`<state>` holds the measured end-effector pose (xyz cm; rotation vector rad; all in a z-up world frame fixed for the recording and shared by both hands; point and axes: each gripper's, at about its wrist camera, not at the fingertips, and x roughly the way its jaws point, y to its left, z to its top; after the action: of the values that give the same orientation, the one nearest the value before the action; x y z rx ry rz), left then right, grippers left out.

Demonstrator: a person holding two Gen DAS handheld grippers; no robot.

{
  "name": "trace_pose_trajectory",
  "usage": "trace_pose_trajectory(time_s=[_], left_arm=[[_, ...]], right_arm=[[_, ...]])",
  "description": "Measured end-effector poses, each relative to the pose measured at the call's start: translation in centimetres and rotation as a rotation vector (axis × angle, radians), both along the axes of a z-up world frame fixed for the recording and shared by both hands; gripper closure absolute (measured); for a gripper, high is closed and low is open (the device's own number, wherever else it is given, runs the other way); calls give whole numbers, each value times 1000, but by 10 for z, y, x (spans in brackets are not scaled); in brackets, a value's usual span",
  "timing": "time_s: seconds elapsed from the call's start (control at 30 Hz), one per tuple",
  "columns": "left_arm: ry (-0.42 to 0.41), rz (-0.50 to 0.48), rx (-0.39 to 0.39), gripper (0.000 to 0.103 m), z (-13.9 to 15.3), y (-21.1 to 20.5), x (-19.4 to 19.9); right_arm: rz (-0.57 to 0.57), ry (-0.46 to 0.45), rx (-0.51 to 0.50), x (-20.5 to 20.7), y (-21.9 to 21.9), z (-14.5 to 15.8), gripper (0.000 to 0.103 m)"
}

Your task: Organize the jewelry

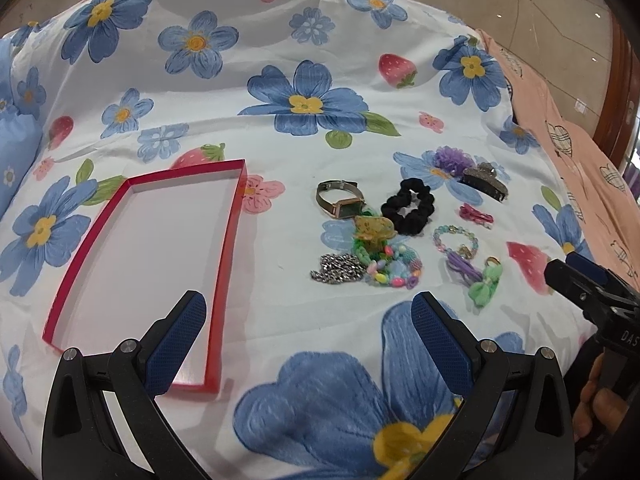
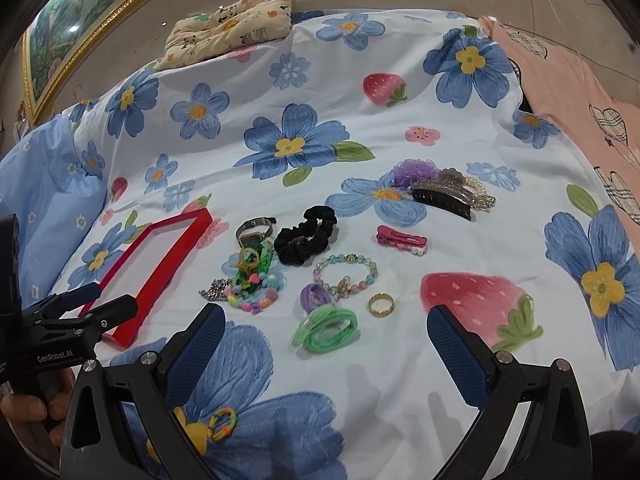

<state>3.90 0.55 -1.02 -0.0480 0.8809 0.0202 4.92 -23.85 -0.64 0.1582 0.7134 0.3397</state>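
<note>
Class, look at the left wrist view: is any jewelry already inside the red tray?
No, the red tray shows only its bare white floor.

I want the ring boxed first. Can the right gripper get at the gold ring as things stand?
Probably yes. The right gripper is open and the gold ring lies flat just ahead between its fingers, apart from the green hair tie; nothing covers it.

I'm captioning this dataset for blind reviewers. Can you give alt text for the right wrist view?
The open right gripper hovers over a flowered bedsheet strewn with jewelry: a gold ring, black scrunchie, beaded bracelet and watch. An empty red tray lies left, near the left gripper.
</note>
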Motion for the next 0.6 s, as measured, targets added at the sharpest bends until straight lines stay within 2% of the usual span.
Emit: trace_pose_trajectory(time_s=[0.03, 0.13, 0.27, 0.33, 0.47, 0.5, 0.6], left_arm=[[17, 2, 1, 0, 0, 2, 5], [-43, 10, 4, 0, 2, 8, 19], [-59, 4, -34, 9, 4, 16, 41], [-47, -2, -50, 14, 6, 18, 54], [-28, -19, -72, 20, 6, 18, 83], [-15, -24, -104, 23, 5, 19, 91], [20, -41, -86, 32, 2, 19, 116]], right_arm=[[0, 2, 3, 3, 0, 0, 2], [7, 20, 19, 17, 0, 0, 6], [18, 50, 30, 36, 5, -3, 17], [20, 69, 32, 46, 9, -4, 26], [23, 99, 39, 69, 17, -7, 38], [23, 105, 39, 74, 19, -8, 43], [23, 131, 41, 91, 24, -11, 50]])
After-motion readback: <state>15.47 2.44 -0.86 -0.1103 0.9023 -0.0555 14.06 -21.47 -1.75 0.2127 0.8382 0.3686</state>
